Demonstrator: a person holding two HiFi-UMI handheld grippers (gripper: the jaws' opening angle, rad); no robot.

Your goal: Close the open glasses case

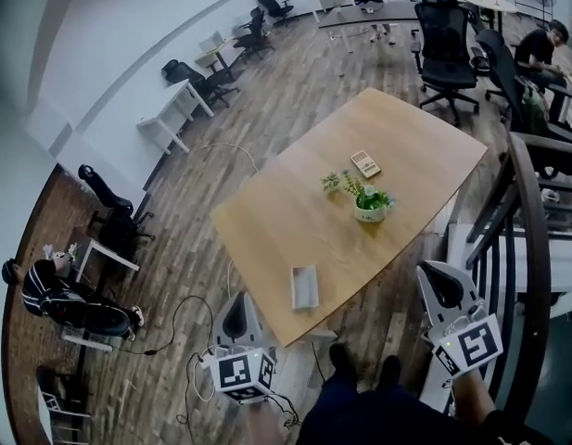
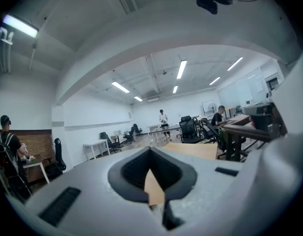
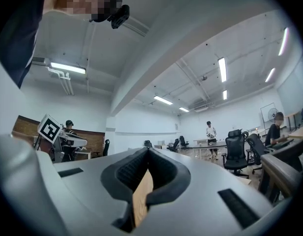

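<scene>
Near the front edge of the table [image 1: 267, 221] we see the glasses case [image 1: 304, 286], apparently lying open and untouched. The left gripper [image 1: 235, 323] and the right gripper [image 1: 441, 287] hang short of the table, well apart from the case, jaws together on nothing. We judge that nothing of the closing is done yet: approach and lid closure both remain.

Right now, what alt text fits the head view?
An open glasses case lies by the near edge of a wooden table, a potted plant beyond it. The left tongs and right tongs, both shut, hover short of the table.
</scene>
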